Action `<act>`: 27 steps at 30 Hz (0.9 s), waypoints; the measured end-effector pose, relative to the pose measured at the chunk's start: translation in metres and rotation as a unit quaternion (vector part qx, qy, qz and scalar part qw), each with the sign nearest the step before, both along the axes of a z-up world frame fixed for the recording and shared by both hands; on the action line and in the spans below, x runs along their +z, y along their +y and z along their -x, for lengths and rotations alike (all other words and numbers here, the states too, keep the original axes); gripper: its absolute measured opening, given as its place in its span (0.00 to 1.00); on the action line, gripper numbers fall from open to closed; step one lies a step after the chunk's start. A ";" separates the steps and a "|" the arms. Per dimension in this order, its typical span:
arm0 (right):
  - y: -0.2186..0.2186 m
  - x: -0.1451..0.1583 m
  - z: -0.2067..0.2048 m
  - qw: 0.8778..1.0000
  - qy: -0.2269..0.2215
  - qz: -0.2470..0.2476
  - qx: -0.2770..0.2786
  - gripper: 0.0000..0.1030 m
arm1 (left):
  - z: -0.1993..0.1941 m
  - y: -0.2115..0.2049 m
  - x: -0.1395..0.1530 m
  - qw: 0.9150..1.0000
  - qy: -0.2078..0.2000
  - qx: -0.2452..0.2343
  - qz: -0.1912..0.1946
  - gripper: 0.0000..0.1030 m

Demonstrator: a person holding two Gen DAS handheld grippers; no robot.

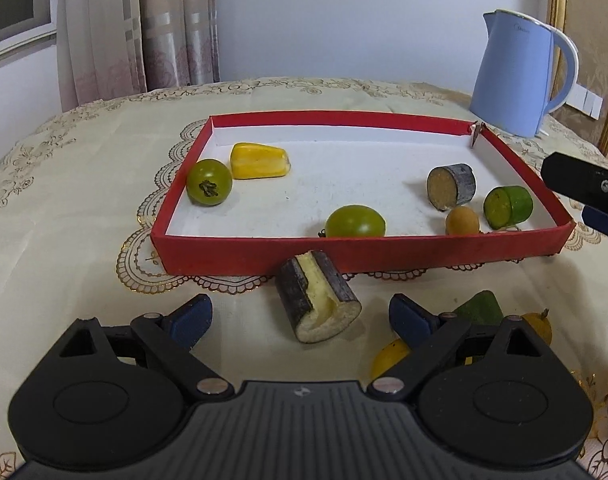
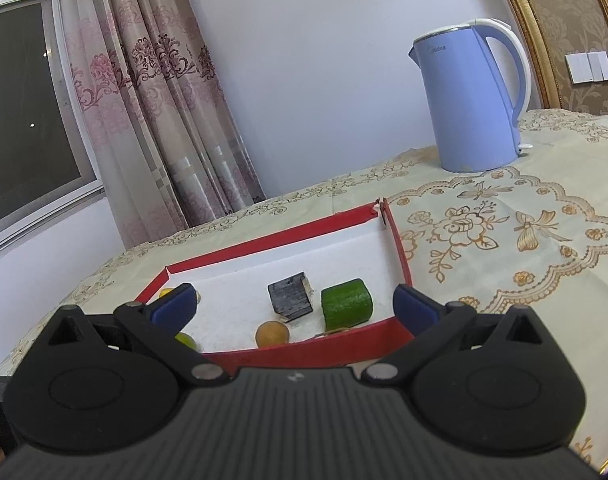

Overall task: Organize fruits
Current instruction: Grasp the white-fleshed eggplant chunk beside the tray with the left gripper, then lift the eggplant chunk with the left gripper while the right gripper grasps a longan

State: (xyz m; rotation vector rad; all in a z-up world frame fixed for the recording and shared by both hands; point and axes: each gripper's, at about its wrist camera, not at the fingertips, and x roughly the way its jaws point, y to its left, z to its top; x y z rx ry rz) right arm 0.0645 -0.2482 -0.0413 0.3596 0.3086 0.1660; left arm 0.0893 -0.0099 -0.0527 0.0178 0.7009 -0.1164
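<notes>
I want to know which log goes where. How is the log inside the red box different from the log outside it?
The log in the box is short and whole; the log outside is longer, with a strip of bark missing that shows pale yellow inside. The first lies in the red box, the second on the tablecloth against the box's front wall. Both have dark bark and pale cut ends.

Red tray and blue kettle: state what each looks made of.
Red tray: apparently matte cardboard with a white inside; its far right corner is split like torn paperboard. Blue kettle: probably smooth, satin plastic with a white handle; its even soft sheen suggests this, though coated metal is possible.
</notes>
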 end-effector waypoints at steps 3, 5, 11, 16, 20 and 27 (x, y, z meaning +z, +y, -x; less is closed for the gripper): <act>0.000 0.000 0.000 1.000 0.002 0.001 0.000 1.00 | 0.001 -0.002 -0.001 1.000 -0.004 0.000 -0.002 0.93; 0.000 0.000 0.000 1.000 0.002 0.001 0.000 1.00 | 0.001 -0.001 0.000 1.000 -0.002 -0.002 0.000 0.93; 0.000 0.000 0.000 1.000 0.002 0.001 -0.001 1.00 | 0.001 0.000 0.001 1.000 -0.010 0.006 0.001 0.80; 0.000 0.000 0.000 1.000 0.002 0.001 -0.001 1.00 | 0.004 -0.002 0.003 1.000 -0.017 0.008 -0.009 0.59; 0.000 0.000 0.000 1.000 0.002 0.001 -0.001 1.00 | 0.007 -0.003 0.004 1.000 -0.022 0.001 0.002 0.37; 0.000 -0.001 -0.001 1.000 0.005 0.002 0.001 1.00 | 0.008 0.004 0.004 1.000 -0.021 -0.008 0.019 0.35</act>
